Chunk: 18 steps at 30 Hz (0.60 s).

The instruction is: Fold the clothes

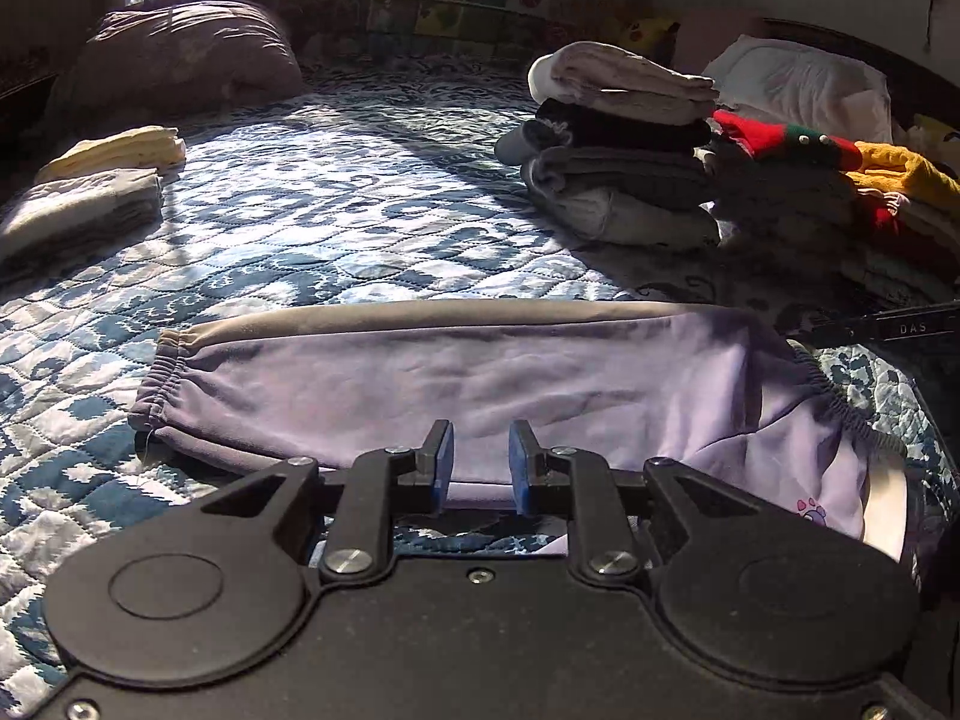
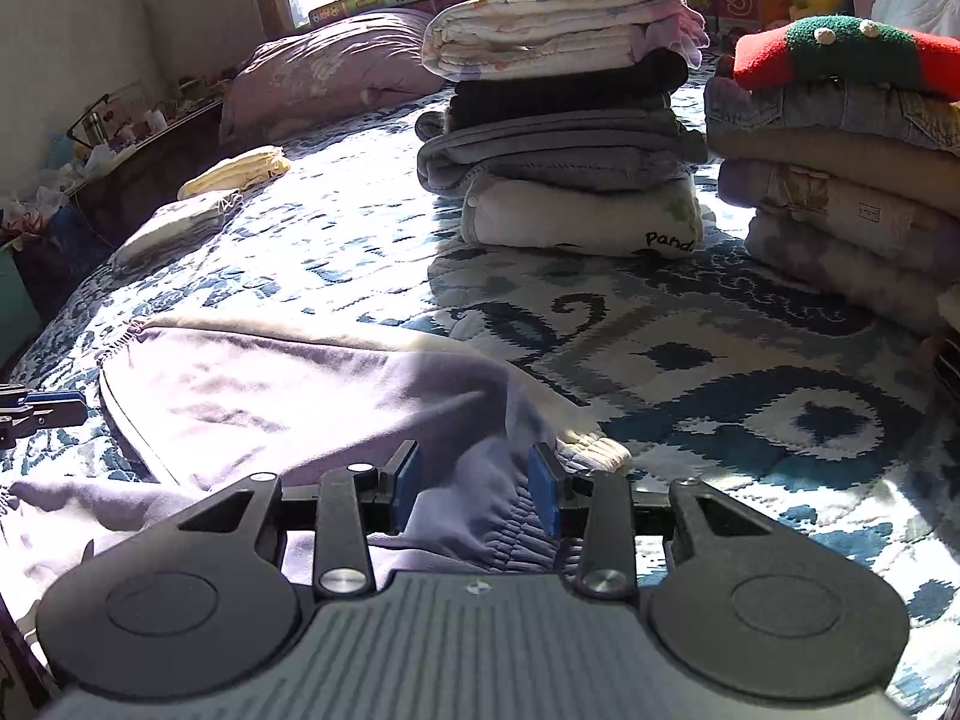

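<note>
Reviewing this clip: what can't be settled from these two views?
- Left view: lilac pants near edge lies behind the left gripper.
- Right view: whether the right gripper pinches the waistband; fabric fills the gap.
- Right view: right-hand folded stack cut off by frame edge.

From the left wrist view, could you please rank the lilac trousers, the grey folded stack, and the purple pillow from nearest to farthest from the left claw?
1. Lilac trousers: directly ahead of the left claw.
2. Grey folded stack: mid-bed, ahead to the right.
3. Purple pillow: far left, below the window.
</note>
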### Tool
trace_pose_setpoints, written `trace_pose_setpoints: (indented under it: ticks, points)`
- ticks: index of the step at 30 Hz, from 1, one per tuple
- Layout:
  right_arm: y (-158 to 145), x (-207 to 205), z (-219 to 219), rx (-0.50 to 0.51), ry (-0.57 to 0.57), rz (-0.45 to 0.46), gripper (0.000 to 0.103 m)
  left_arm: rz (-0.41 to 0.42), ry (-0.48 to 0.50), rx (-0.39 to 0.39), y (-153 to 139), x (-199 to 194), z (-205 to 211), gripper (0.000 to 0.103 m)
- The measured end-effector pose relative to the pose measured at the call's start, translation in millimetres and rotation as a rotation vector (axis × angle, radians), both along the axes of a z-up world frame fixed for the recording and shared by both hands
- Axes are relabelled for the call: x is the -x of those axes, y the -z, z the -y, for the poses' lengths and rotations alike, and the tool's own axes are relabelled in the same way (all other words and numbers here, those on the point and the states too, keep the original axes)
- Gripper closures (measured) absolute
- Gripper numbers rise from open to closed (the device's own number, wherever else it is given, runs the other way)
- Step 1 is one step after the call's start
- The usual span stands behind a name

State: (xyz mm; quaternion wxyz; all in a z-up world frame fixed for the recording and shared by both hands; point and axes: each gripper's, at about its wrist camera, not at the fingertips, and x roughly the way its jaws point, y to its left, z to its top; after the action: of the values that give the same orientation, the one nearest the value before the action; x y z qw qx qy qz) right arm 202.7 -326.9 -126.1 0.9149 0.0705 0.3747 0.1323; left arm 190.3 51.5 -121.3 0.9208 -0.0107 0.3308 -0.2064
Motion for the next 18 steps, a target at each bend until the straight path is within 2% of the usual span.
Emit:
trace_pose_setpoints:
  ticks: [2, 3, 6, 9, 11, 13, 15, 18]
  points:
    - [11.3, 9.9, -20.2, 0.126, -0.077, -0.037, 0.064, -0.014, 0.014, 0.02, 9.3, 5.3, 23.6, 0.085]
    - [19.6, 18.2, -31.6, 0.239, -0.099, -0.056, 0.064, -0.024, 0.015, 0.029, 14.0, 8.0, 32.5, 0.085]
    - [28.7, 34.9, -30.1, 0.342, -0.087, -0.059, 0.064, -0.058, -0.001, 0.059, 25.5, 20.4, 42.9, 0.085]
    - [25.0, 46.0, -20.4, 0.336, -0.056, -0.044, 0.062, -0.086, 0.006, 0.042, 31.8, 46.5, 45.2, 0.085]
    - [18.5, 55.1, -21.7, 0.327, -0.057, -0.014, 0.061, -0.089, -0.023, 0.021, 30.9, 61.1, 37.1, 0.085]
    - [13.7, 59.5, -24.2, 0.314, -0.069, -0.013, 0.056, -0.092, -0.116, 0.026, 23.5, 72.9, 9.5, 0.083]
    - [14.6, 59.1, -23.9, 0.306, -0.054, -0.034, 0.053, -0.089, -0.237, 0.047, 11.1, 82.7, -33.0, 0.07]
    - [24.3, 59.7, -19.6, 0.3, -0.005, -0.085, 0.052, -0.088, -0.414, 0.09, -2.4, 91.9, -102.0, 0.064]
